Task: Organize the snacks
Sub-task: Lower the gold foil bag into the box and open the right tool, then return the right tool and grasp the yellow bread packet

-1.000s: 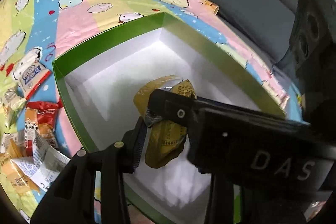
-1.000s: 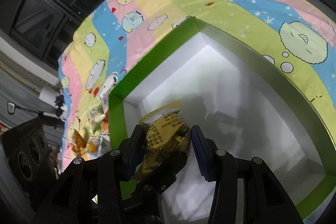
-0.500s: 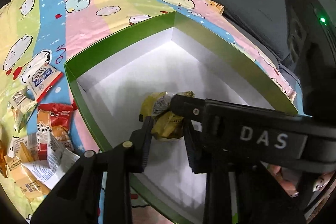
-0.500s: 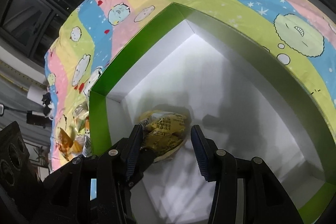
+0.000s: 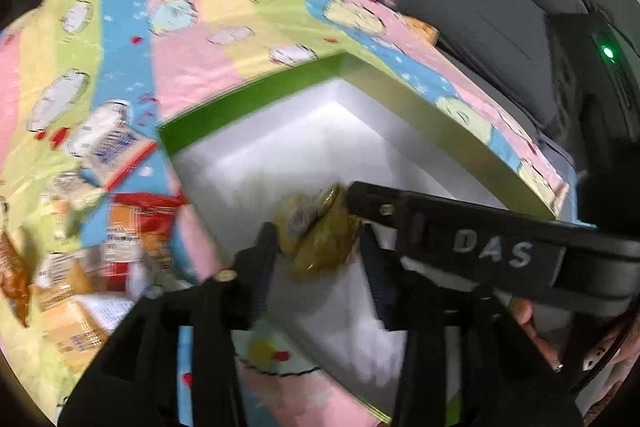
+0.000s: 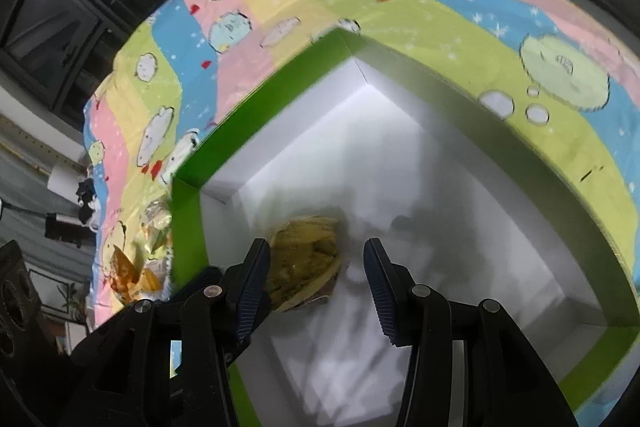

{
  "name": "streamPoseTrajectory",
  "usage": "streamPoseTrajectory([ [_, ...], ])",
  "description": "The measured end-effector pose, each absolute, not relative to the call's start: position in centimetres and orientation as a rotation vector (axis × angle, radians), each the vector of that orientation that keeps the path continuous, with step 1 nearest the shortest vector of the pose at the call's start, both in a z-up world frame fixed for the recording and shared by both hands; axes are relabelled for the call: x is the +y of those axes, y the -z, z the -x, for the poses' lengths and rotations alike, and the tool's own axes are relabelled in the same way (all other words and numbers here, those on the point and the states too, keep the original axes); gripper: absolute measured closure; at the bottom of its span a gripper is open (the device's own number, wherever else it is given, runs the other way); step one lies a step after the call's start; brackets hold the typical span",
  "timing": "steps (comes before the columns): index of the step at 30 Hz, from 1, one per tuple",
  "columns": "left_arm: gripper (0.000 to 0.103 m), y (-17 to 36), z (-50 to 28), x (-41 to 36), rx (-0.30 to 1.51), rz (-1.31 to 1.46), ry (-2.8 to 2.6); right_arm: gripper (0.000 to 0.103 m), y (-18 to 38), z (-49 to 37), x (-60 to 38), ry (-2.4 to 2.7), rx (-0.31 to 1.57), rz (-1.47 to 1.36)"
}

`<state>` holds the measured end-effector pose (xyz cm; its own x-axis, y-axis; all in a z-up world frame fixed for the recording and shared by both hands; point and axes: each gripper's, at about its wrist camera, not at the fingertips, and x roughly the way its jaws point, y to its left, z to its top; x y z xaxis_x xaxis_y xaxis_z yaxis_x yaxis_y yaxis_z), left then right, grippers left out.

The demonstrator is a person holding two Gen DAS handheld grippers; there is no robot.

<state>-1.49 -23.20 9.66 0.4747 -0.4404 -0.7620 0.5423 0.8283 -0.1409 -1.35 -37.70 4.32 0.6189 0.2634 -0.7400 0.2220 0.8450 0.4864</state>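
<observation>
Jaws of left gripper (image 5: 316,259) have just been opening, yellow snack bag (image 5: 320,239) loose between them | right gripper (image 6: 316,267) parted, not gripping | bag lies inside green box (image 6: 256,107), near its left wall | drop done; loose snacks (image 5: 100,239) outside left wall remain.

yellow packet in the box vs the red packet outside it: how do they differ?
The yellow packet lies crumpled on the white floor of the green box; the red packet lies flatter on the striped cloth among other snacks. Yellow sits alone. Both are small sealed snack packets.
</observation>
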Motion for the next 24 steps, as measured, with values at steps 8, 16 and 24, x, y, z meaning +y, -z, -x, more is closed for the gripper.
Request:
streamPoseTrajectory([
  [8,0.014,-13.3,3.2,-17.3,0.767,-0.071,0.535,0.023,-8.8,3.2,-34.6,-0.097,0.752,-0.537],
  [16,0.008,-13.3,3.2,-6.9,0.772,0.180,0.362,0.023,-10.9,2.5,-27.7,-0.221,0.706,-0.411],
  [24,0.004,-8.8,1.9,-0.3,0.833,0.243,0.257,0.023,-8.5,-0.5,-20.0,-0.359,0.825,-0.342],
])
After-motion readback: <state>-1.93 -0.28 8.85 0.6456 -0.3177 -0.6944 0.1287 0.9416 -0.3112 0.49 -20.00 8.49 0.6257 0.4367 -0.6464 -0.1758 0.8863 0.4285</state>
